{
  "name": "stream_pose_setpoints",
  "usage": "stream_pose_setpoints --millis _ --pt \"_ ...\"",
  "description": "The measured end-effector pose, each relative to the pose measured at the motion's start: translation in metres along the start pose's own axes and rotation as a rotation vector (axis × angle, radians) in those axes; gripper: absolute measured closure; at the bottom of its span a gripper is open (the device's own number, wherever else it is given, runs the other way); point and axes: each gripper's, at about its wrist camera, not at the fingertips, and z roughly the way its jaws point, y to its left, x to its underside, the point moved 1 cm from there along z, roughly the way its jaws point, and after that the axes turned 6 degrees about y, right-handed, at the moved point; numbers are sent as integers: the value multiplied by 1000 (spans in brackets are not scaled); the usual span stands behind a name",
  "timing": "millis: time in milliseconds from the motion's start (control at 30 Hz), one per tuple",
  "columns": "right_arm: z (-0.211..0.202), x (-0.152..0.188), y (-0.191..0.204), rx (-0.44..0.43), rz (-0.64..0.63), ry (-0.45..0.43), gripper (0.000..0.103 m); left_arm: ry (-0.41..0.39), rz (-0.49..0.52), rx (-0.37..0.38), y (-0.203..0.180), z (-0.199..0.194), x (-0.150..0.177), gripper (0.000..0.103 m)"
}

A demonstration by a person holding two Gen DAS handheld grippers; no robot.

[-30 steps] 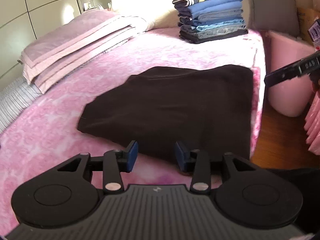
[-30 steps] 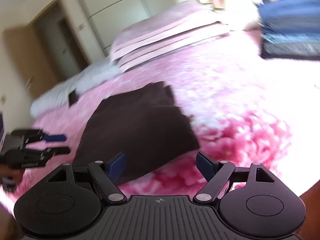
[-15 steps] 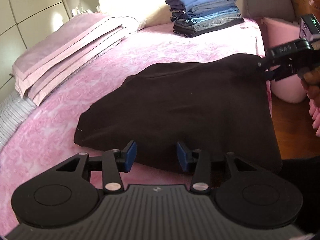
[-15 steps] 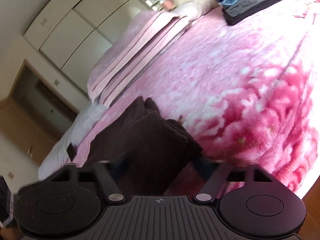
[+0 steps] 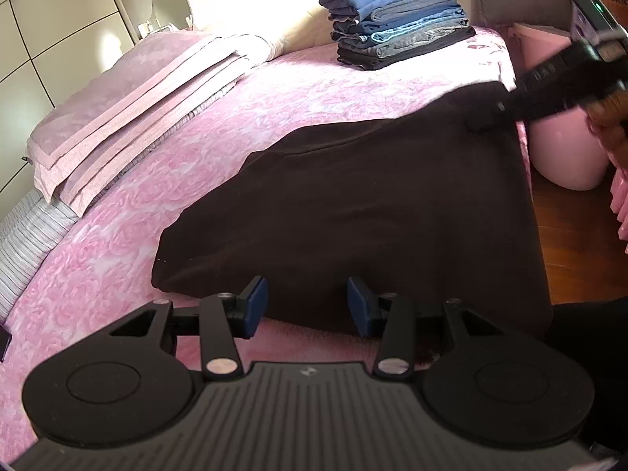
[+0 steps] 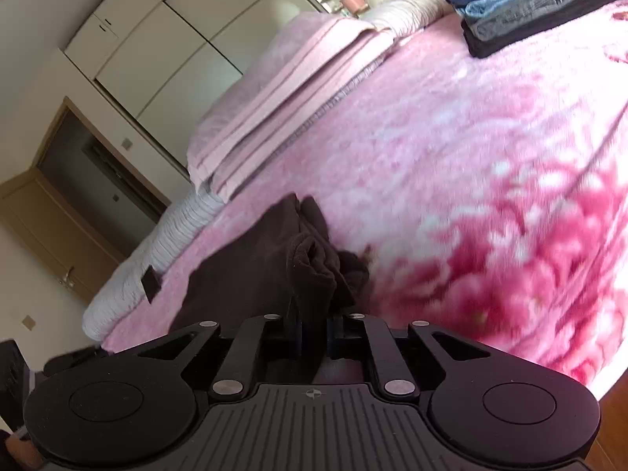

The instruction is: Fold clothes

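Right tool [image 6: 314, 331] newly clamped on garment [image 6: 306, 271] corner.

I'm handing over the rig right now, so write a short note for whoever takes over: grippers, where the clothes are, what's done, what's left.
Right gripper: jaws have just been closing and now pinch a bunched corner of the dark brown garment, at its far right corner by the bed edge.
Left gripper: open, hanging over the garment's near edge with the cloth below its pads, nothing pinched.
Garment: spread on the pink bedspread, its right side draping over the bed edge.
Done: a stack of folded clothes sits at the far end of the bed.
Left: grip the near edge with the left gripper, fold this garment, probably add it to the stack.
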Motion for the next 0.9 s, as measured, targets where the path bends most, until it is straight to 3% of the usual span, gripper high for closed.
stream_pose_setpoints --millis 200,367,533,600,633,733,900 --pt "7 -32 6 22 -42 6 95 -4 40 -19 -3 -6 4 60" --pt "9 -20 -7 48 -49 58 94 -1 147 -44 -19 -7 11 59" --pt "0 -8 -20 23 29 29 92 -1 199 -38 -28 -8 11 58" --pt "-3 -4 -19 30 41 15 64 -13 190 -35 -30 -10 6 58" --pt "-3 -2 -19 37 46 10 59 -24 179 -26 -31 -13 2 57" --pt "0 1 -23 36 67 19 57 -58 127 22 -40 -20 -13 50" --pt "9 -9 -29 -6 90 37 57 -104 131 77 -67 -19 -36 45"
